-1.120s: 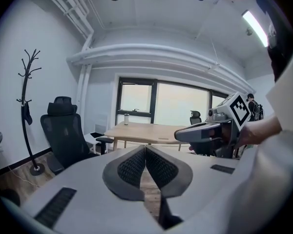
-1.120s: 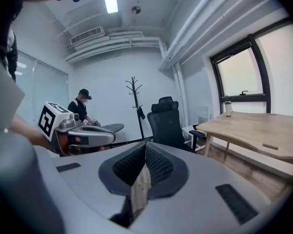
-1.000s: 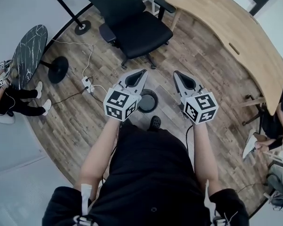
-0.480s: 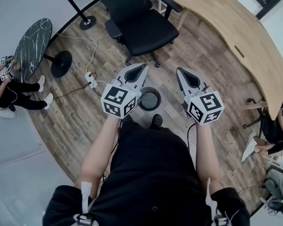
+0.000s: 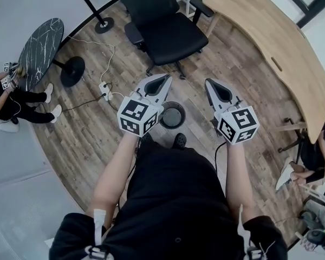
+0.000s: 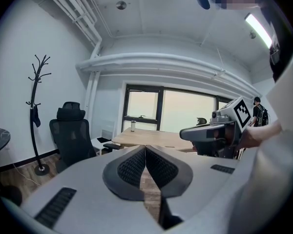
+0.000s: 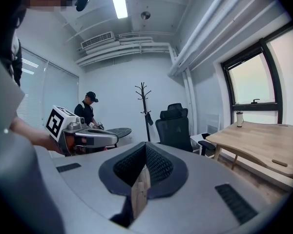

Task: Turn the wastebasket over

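Both grippers shut and empty, held above the wastebasket on the floor.

Brown wood-plank floor [image 5: 86,140] fills the head view. Curved light wooden desk [image 5: 271,42] at upper right; black mesh-back office chair [image 5: 168,34] at top centre; round black marble-top side table [image 5: 40,45] at left. Small round dark wastebasket [image 5: 172,115] stands on the floor in front of the chair, just ahead of the person's feet, seen from straight above between the two grippers, touched by neither. Left gripper [image 5: 167,79]: jaws pressed together, nothing between them. Right gripper [image 5: 208,83]: jaws likewise closed to the tips, empty. White power strip [image 5: 104,90] with its cable lies left of the wastebasket.
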The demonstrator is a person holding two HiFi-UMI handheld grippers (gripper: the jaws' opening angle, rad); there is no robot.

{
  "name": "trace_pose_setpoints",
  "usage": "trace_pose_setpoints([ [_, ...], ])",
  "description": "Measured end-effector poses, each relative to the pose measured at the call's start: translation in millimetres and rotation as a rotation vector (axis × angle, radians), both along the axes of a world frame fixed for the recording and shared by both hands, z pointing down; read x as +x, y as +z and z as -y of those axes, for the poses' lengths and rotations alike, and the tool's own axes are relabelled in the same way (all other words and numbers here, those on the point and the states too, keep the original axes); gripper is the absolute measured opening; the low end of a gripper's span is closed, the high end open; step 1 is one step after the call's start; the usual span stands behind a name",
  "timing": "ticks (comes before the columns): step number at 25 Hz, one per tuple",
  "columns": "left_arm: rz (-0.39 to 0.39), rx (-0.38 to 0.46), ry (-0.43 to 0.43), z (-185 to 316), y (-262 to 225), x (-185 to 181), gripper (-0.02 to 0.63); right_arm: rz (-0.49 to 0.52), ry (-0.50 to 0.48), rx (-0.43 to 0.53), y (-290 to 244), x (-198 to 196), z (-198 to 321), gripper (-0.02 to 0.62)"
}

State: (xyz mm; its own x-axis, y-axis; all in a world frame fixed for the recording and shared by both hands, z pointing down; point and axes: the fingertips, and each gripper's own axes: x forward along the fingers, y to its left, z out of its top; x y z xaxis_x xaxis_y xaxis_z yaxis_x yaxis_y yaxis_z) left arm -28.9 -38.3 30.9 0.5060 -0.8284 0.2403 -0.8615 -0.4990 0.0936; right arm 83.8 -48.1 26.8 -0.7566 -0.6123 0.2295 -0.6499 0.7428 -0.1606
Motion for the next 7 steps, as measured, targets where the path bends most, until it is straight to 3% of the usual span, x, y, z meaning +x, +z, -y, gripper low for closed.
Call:
trace_pose_setpoints([
  [7,-0.002,0.001,0.002,-2.0,-3.5,-3.1,0.018,0.001,0.002,0.009,-6.5,0.4,-0.5,0.031],
])
